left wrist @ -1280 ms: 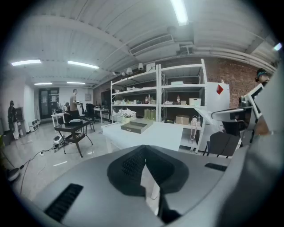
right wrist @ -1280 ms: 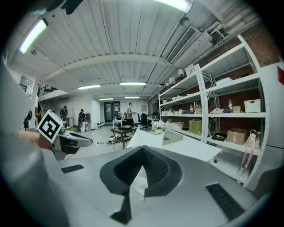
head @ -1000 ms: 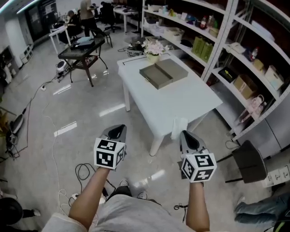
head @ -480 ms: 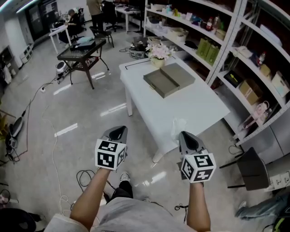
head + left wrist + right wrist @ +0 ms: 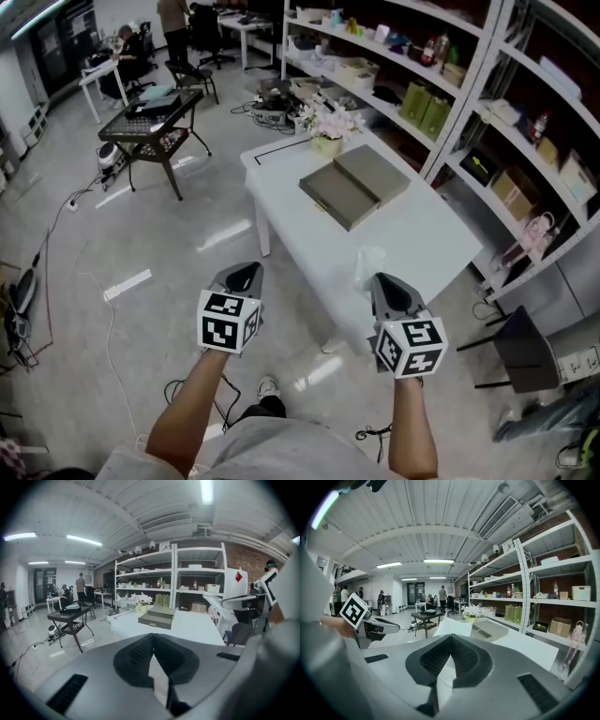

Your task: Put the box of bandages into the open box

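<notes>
Desk [image 5: 412,234] now nearer than a second ago. Jaws together, nothing held, on left gripper [image 5: 242,274] and right gripper [image 5: 389,286]. Pale item, likely the box of bandages [image 5: 368,265], lies at the desk's near edge just ahead of right gripper; open box [image 5: 354,186] beyond it.

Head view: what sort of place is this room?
Probably a workshop or lab with storage: tall white metal shelving stocked with boxes and bottles, a white rectangular table, black office chairs at far desks.
</notes>
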